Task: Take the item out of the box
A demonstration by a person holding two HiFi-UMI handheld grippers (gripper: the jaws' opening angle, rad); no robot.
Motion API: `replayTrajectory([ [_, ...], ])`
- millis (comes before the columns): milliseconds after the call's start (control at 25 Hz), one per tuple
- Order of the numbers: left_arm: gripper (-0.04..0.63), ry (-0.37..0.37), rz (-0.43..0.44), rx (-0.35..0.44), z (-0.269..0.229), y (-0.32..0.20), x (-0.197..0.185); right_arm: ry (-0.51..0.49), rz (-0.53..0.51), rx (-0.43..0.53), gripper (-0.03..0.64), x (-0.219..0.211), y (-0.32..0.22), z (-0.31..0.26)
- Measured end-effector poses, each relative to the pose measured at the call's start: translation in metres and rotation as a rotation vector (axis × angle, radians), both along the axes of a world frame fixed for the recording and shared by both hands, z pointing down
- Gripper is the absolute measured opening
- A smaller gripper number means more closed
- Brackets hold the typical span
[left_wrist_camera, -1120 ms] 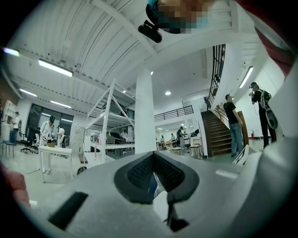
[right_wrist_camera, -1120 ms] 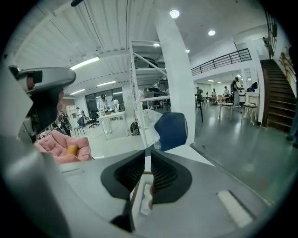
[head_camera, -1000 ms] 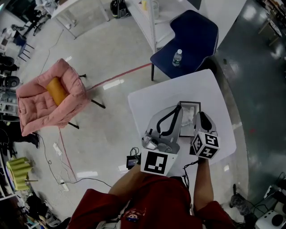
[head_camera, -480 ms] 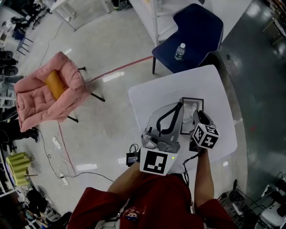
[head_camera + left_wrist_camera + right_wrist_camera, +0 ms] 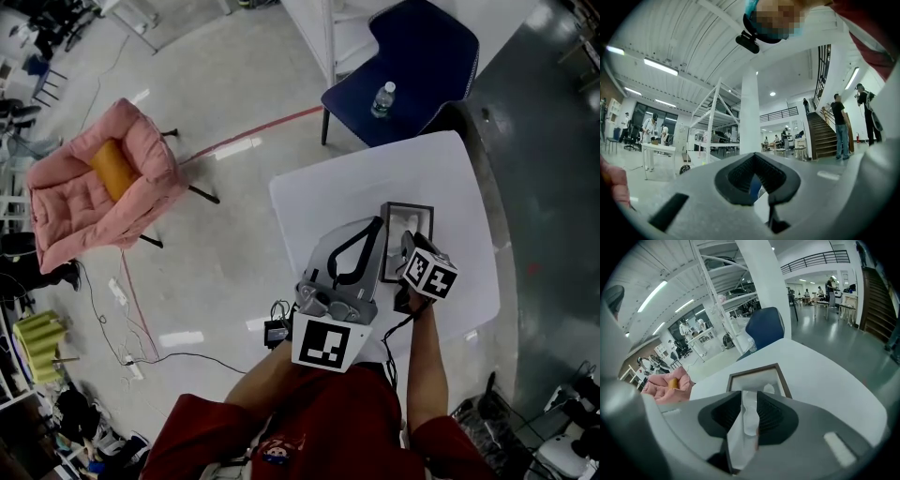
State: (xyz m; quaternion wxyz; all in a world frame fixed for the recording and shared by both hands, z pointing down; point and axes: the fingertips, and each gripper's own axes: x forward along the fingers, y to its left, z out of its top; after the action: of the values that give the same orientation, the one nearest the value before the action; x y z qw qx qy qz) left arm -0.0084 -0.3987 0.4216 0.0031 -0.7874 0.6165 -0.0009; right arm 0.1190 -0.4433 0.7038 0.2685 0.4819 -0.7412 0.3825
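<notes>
In the head view, a dark-framed box (image 5: 419, 211) is seen on a white bench (image 5: 309, 206), its long axis running from 12 to 6 o'clock. The right tongs (image 5: 411, 248) are held over the box's 6 o'clock end, pointing steeply down into it. The left tongs (image 5: 375, 230) are held level along its 9 o'clock side, just beside the frame. The right hand is therefore judged the nearer one for the pull. Beyond the bench at 12 o'clock a blue chair (image 5: 412, 66) with a bottle (image 5: 382, 98) on its seat is seen. A pink armchair (image 5: 103, 202) is seen well apart at 9 o'clock. Neither is in the way. In the left gripper view, the pad tips are seen meeting at the top, so these tongs are clenched with nothing gripped. Only a white pillar (image 5: 751, 112), shelving (image 5: 710, 126) and a staircase (image 5: 824, 136) are faced. In the right gripper view, a white tissue (image 5: 746, 418) is seen standing in the gap between the pads, its long axis lying from 12 to 6 o'clock along that gap. The box opening it comes from is seen just past the tips at 12 o'clock. These tongs have just been opening and are read as released. The pads lie along both faces of the tissue, but no squeeze on it can be made out. A closing grip followed by a straight lift is judged to be what the coming move calls for, and nothing is seen blocking that path.
</notes>
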Motion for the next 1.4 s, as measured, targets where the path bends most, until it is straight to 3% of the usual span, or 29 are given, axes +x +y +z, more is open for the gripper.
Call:
replayTrajectory([
  [560, 0.002, 0.032, 0.006, -0.01, 0.015, -0.012, -0.008, -0.02, 0.1, -0.165, 0.115, -0.001, -0.007, 0.047],
  [1400, 0.002, 0.035, -0.005, -0.045, 0.034, -0.028, -0.026, 0.111, 0.099, -0.286, 0.106, -0.01, -0.014, 0.089],
])
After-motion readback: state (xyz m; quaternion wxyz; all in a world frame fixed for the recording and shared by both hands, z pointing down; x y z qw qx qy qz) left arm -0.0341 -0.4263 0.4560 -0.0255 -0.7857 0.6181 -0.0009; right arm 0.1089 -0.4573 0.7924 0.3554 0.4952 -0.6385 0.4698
